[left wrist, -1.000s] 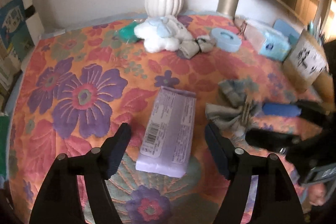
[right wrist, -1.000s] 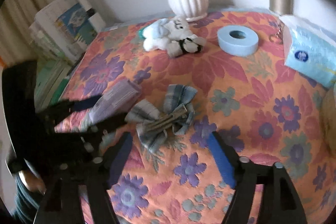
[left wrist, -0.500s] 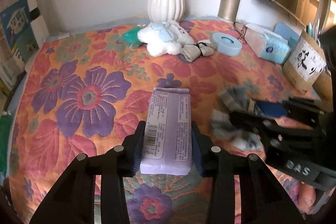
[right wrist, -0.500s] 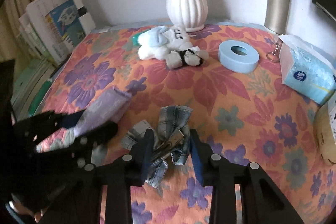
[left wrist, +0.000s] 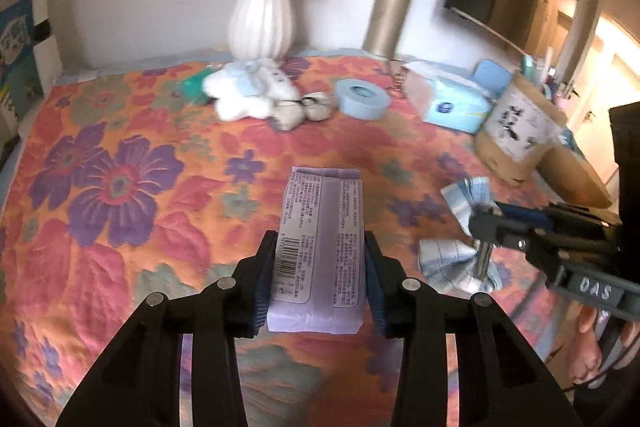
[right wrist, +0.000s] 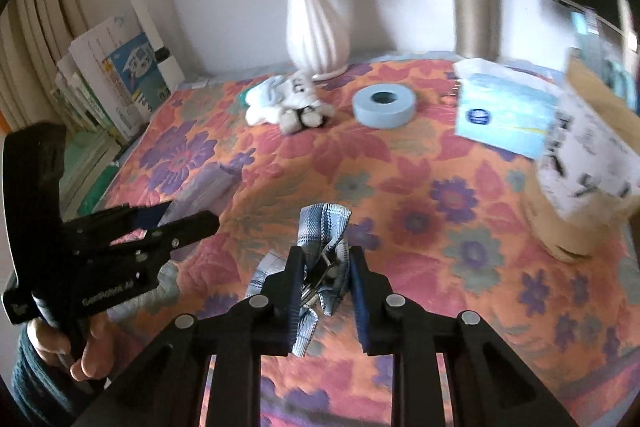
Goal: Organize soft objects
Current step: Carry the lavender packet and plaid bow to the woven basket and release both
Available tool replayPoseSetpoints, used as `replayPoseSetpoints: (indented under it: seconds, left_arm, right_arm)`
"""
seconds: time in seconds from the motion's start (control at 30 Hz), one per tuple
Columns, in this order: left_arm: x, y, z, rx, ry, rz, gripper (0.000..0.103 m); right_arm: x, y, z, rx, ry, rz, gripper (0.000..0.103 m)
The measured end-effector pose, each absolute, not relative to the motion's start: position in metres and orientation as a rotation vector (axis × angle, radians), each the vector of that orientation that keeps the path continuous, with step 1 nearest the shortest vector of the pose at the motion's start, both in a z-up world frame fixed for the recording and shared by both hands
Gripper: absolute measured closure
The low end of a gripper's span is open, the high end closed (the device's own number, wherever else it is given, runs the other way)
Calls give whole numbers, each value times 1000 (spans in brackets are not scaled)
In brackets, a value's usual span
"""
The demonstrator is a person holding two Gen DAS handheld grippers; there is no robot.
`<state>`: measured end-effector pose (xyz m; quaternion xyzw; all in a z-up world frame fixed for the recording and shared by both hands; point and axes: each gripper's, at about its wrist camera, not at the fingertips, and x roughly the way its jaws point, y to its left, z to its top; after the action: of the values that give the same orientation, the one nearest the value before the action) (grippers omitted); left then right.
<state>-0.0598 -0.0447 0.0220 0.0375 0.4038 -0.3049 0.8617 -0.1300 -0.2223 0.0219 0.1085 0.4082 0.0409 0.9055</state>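
My left gripper [left wrist: 318, 277] is shut on a flat lilac tissue pack [left wrist: 320, 235] with a barcode label and holds it above the floral cloth. My right gripper [right wrist: 324, 287] is shut on a blue-and-white plaid fabric bow [right wrist: 322, 239] with a metal clip, lifted off the cloth. The bow also shows in the left wrist view [left wrist: 464, 247], and the lilac pack in the right wrist view [right wrist: 200, 191]. A white and blue plush toy [left wrist: 248, 91] and a small grey plush [left wrist: 304, 109] lie at the back near the vase.
A white ribbed vase [left wrist: 260, 11] with blue flowers and a gold flask [left wrist: 390, 13] stand by the back wall. A blue tape roll [left wrist: 362, 99], a blue tissue pack [left wrist: 456, 99], and a cardboard box [left wrist: 520, 131] sit at the right. Books [right wrist: 116, 83] stand left.
Both grippers closed from wide open: the left onto the lilac pack, the right onto the plaid bow. Both objects have since risen off the cloth, and the views have tilted up.
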Motion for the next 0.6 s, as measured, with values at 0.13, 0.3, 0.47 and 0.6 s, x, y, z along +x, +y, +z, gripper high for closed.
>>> replayPoseSetpoints:
  seconds: [0.13,0.3,0.47,0.6]
  left_arm:
    - [-74,-63,25,112,840,-682,66]
    - [-89,-82,40,87,825,-755,66]
    - [-105,-117,61,74,799,-854,66]
    - [-125,-163,82,135,749,-911,66]
  right_arm:
    - [-146,-241,30,265,810,61,82]
    - [-170,-264,42,315,783,28,82]
    - [-204,-293,67,333,707,-19,82]
    - [-236,-325,91,359,625,-81,82]
